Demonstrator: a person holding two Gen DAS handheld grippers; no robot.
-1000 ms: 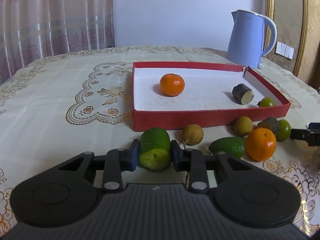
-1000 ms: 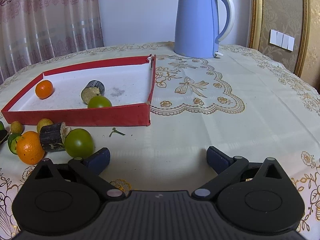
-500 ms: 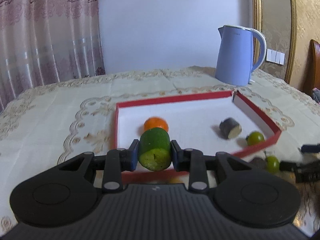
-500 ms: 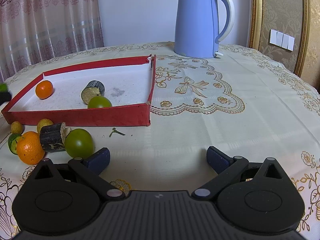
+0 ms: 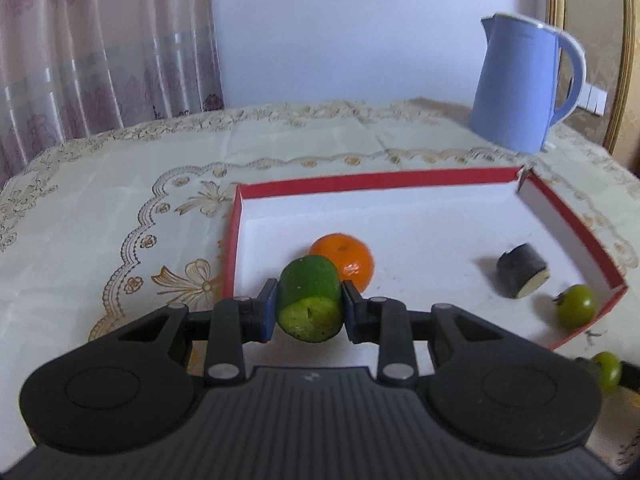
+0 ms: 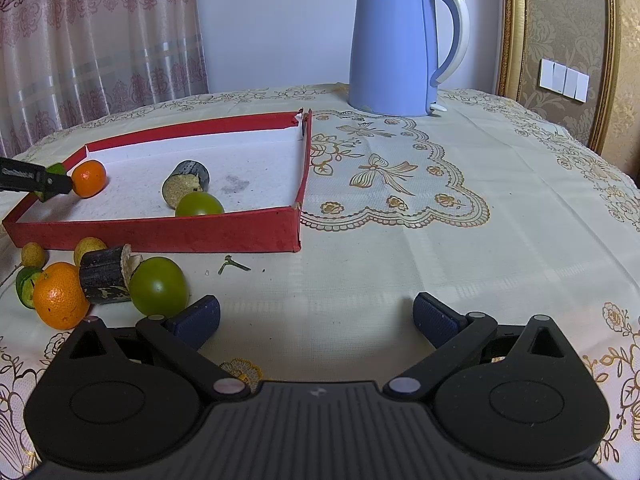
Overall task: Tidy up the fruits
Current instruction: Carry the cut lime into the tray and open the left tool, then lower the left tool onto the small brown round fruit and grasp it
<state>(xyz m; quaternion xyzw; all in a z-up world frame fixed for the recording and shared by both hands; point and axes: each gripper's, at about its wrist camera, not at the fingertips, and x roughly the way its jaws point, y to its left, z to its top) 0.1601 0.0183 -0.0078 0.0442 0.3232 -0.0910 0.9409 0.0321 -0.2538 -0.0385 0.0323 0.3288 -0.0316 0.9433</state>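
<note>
left tool (image 5: 309, 309) gripping cucumber piece (image 5: 310, 298), above tray (image 5: 376, 179)

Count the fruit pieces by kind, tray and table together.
Oranges: 2
Round green fruits: 2
Dark cut pieces: 2
Green cut pieces: 2, one in the left gripper
Small yellow fruits: 2
Total: 10

Both wrist cams low, share red tray (image 5: 440, 179) (image 6: 192, 236).
</note>
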